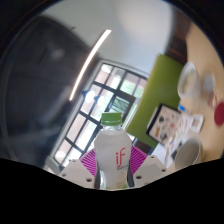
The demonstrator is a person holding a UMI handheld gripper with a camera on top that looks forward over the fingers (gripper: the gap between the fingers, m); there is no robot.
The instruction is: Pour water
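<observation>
A white plastic bottle [116, 157] with a pale green cap and red "if" lettering stands between my fingers. The magenta pads [92, 163] press on its sides, left and right. My gripper [116, 172] is shut on the bottle and holds it raised and tilted, with the ceiling and a window behind it. The bottle's lower part is hidden below the fingers.
A large paned window [105, 92] lies beyond the bottle. A green wall panel [160, 95] is to the right, with a printed sheet [168, 125] and a white object [193, 85] near it. A ceiling strip light [93, 57] runs above.
</observation>
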